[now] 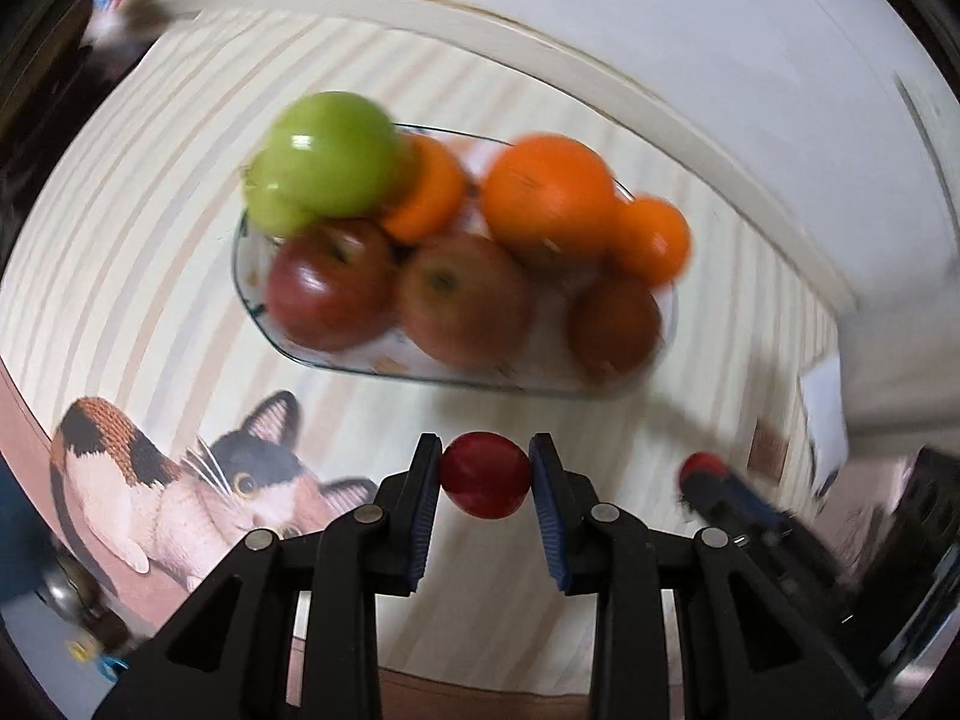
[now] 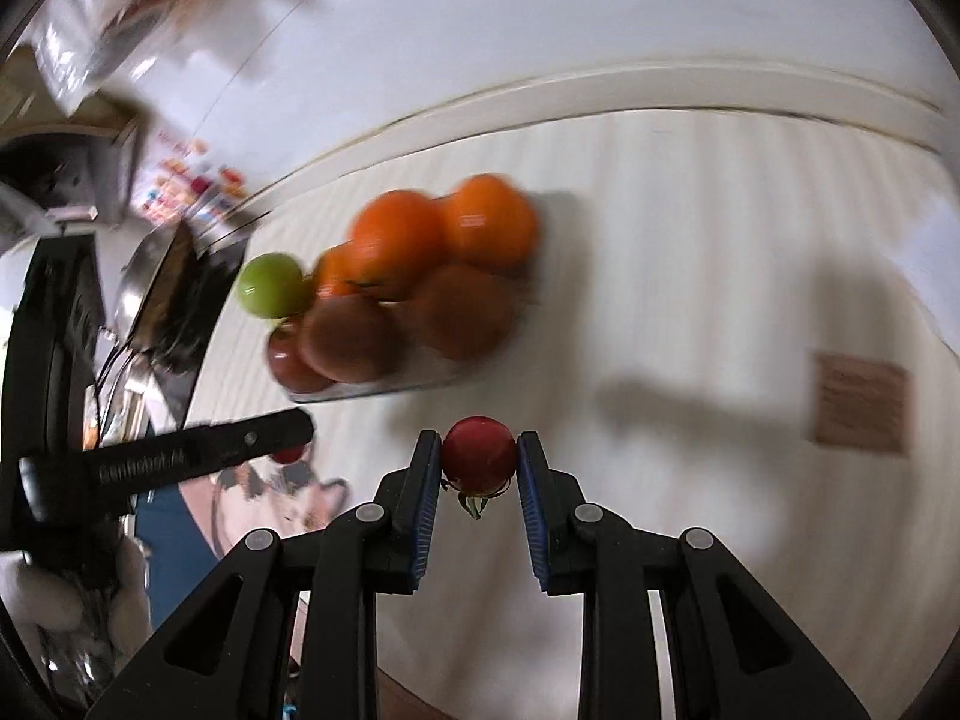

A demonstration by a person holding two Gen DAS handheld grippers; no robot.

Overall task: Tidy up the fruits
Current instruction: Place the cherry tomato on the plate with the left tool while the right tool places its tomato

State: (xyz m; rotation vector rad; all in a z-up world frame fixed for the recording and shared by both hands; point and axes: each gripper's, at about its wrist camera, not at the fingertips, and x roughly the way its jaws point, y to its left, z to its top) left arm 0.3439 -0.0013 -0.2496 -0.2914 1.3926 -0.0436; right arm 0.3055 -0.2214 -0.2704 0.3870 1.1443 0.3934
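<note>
Left wrist view: left gripper (image 1: 486, 474) pinching a small red fruit (image 1: 486, 475) btwn its blue pads, fruit right at the fingertips, above the striped cloth (image 1: 150, 240). Ahead sits a glass dish (image 1: 252, 294) w/ green apples (image 1: 327, 159), oranges (image 1: 546, 198) and red-brown apples (image 1: 462, 300); all blurred. Cat print (image 1: 198, 480) at lower left. Right gripper (image 1: 702, 471) at right edge, red bit at its tip. Right wrist view: right gripper (image 2: 480, 459) clamped on a second red fruit (image 2: 480, 455), green stem hanging below, held at the tips. Dish w/ fruit pile (image 2: 408, 288) further ahead, left of centre. Left gripper (image 2: 288, 441) comes in from left, red fruit partly visible under its tip.
</note>
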